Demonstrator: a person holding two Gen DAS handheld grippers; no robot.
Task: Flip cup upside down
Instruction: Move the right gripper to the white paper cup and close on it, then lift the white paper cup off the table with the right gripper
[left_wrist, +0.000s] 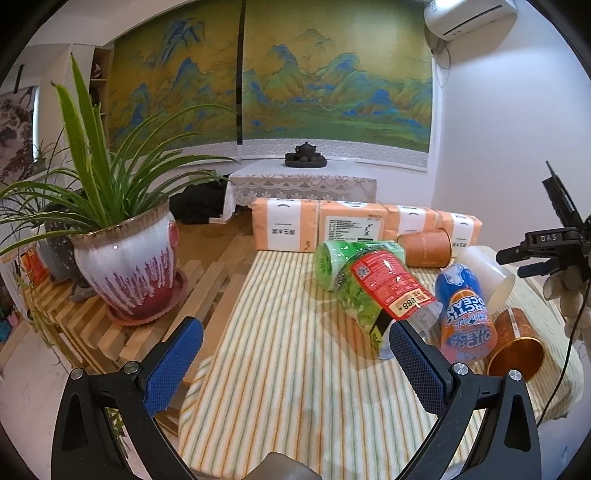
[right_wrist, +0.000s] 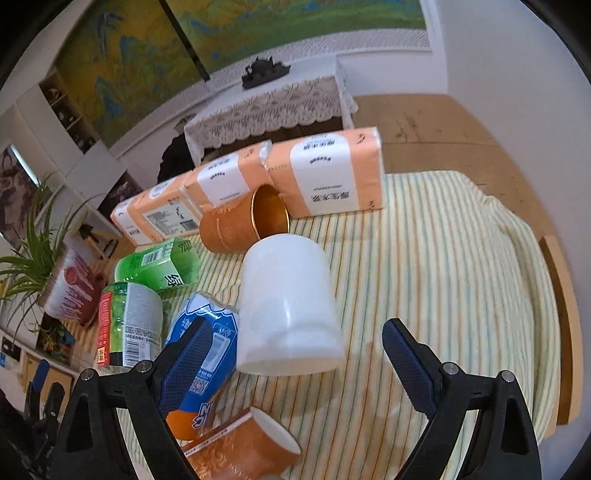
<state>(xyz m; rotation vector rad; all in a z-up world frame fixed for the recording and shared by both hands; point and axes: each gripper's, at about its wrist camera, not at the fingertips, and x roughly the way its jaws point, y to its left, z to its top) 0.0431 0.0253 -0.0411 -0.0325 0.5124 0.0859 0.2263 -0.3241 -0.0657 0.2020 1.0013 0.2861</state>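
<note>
A white cup (right_wrist: 288, 306) stands upside down on the striped cloth (right_wrist: 424, 280), its rim on the cloth. It also shows in the left wrist view (left_wrist: 487, 275), partly behind a can. My right gripper (right_wrist: 295, 354) is open, its blue pads either side of the cup's rim and apart from it. My left gripper (left_wrist: 295, 354) is open and empty above the cloth's near left part (left_wrist: 280, 332).
An orange cup (right_wrist: 243, 225) lies on its side by peach tissue packs (right_wrist: 325, 177). Another orange cup (right_wrist: 240, 446) lies near my right gripper. A blue-orange can (right_wrist: 199, 365), green jars (right_wrist: 129, 321) and a green pack (right_wrist: 159, 264) lie left. A potted plant (left_wrist: 129, 266) stands left.
</note>
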